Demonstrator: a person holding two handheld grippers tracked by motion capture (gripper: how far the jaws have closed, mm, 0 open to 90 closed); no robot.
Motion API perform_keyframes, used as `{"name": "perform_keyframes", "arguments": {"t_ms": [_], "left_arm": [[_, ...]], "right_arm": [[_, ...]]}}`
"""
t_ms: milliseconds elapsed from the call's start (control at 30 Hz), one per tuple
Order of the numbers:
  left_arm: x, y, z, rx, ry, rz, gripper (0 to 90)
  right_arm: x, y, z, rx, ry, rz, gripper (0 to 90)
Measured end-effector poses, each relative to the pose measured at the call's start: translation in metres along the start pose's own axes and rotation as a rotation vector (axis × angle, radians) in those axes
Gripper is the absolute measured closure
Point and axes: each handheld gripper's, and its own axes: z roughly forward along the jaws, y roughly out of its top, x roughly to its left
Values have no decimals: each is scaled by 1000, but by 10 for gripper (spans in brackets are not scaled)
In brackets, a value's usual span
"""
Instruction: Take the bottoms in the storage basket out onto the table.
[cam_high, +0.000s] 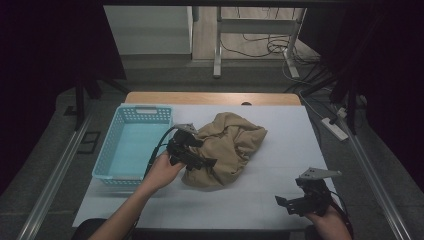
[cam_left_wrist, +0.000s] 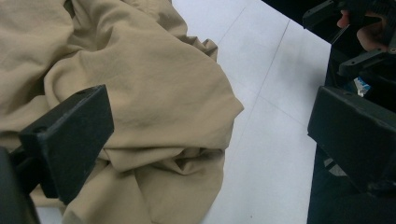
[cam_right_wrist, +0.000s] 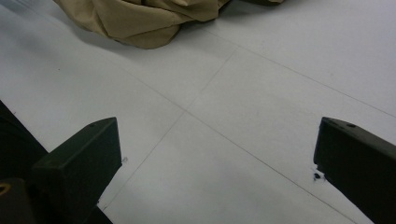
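I am holding my left tool (cam_high: 197, 159) spread wide right over the near-left edge of the tan cloth (cam_high: 227, 145) on the desk (cam_high: 280, 150), while my right tool (cam_high: 295, 204), spread too, is waiting far off.

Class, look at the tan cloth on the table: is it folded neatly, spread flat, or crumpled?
Crumpled. The cloth sits in a bunched heap with deep irregular creases beside the basket.

One tan cloth (cam_high: 227, 147) lies on the table (cam_high: 280, 195). One blue basket (cam_high: 131, 145) stands there. Two grippers, left (cam_high: 200, 157) and right (cam_high: 290, 204).
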Motion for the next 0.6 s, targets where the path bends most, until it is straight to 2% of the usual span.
{"name": "perform_keyframes", "arguments": {"t_ms": [600], "left_arm": [[0, -14, -14, -25, -8, -27, 13]], "right_arm": [[0, 0, 0, 0, -2, -1, 9]]}}
